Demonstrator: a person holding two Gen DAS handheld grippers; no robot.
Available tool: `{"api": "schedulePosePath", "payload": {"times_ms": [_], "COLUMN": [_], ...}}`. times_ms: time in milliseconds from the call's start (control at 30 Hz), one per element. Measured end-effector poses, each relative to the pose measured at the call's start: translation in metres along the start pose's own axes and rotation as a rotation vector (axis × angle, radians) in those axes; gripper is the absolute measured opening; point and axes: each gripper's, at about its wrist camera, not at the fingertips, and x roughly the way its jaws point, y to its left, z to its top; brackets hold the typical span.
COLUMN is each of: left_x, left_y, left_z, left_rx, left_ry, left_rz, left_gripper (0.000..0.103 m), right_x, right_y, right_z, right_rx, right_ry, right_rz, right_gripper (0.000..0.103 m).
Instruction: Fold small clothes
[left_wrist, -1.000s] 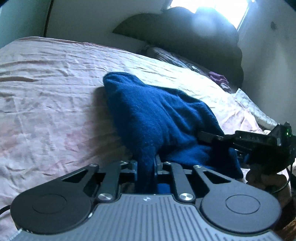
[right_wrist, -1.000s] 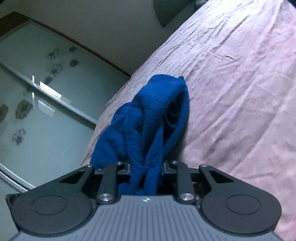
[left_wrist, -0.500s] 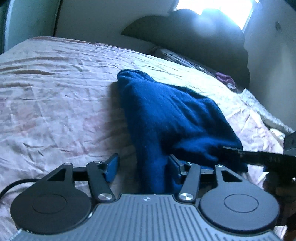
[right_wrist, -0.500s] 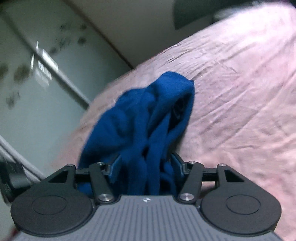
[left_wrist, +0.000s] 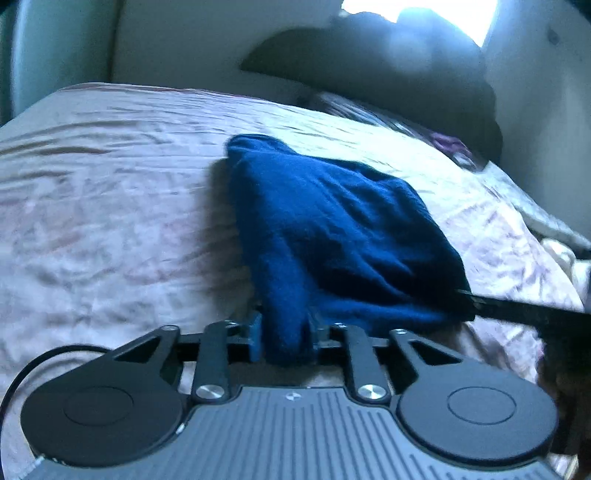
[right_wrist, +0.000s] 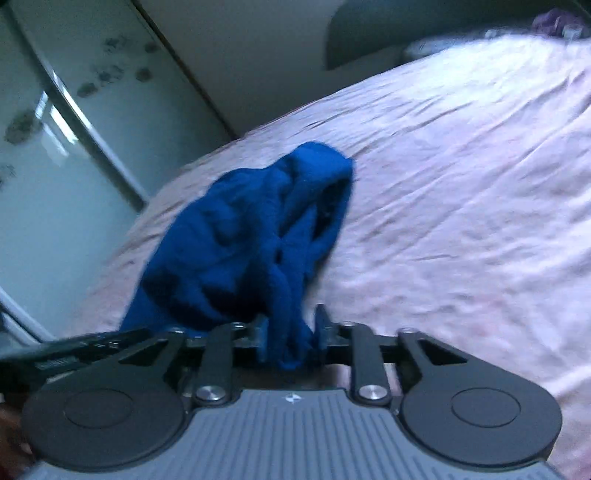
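Blue garment: fuzzy matt fleece-like cloth. Bed sheet: thin creased pink cloth, faint sheen. Tongs: matt black plastic, shiny metal rivets.

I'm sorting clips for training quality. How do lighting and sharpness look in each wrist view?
Left wrist view: the window behind the headboard is blown out, so the headboard is hazy; the blue garment is softly blurred, with a shadow on its left. Right wrist view: even light, but heavier motion blur on the garment and bedspread; fisheye bends the wardrobe door.
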Motion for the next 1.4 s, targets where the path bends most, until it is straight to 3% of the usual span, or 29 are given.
{"api": "schedulePosePath", "payload": {"times_ms": [33,100,233,433,667,1400], "left_x": [-0.002,-0.005,-0.006,-0.009,-0.009,-0.013], "left_y": [-0.001,-0.005,-0.019,-0.033,-0.033,-0.039], "left_z": [-0.004,-0.011,-0.022,-0.034,-0.04,-0.05], "left_rx": [-0.004,-0.003,0.05,0.111,0.084,0.092], "left_ry": [-0.006,-0.019,-0.041,-0.072,-0.058,-0.061], "left_rz": [0.017,0.056,0.105,0.194,0.277,0.343], "left_gripper": [0.05,0.064,0.073,0.087,0.092,0.101], "right_x": [-0.004,-0.014,-0.027,-0.035,-0.033,-0.031], "right_y": [0.008,0.02,0.039,0.058,0.062,0.075], "right_z": [-0.003,-0.009,-0.022,-0.037,-0.047,-0.055], "right_rx": [-0.037,-0.091,-0.156,-0.266,-0.267,-0.28], "right_ry": [-0.011,-0.03,-0.068,-0.083,-0.078,-0.054], "right_rz": [-0.022,-0.052,-0.095,-0.178,-0.218,-0.219], "right_gripper": [0.032,0.036,0.074,0.087,0.088,0.093]}}
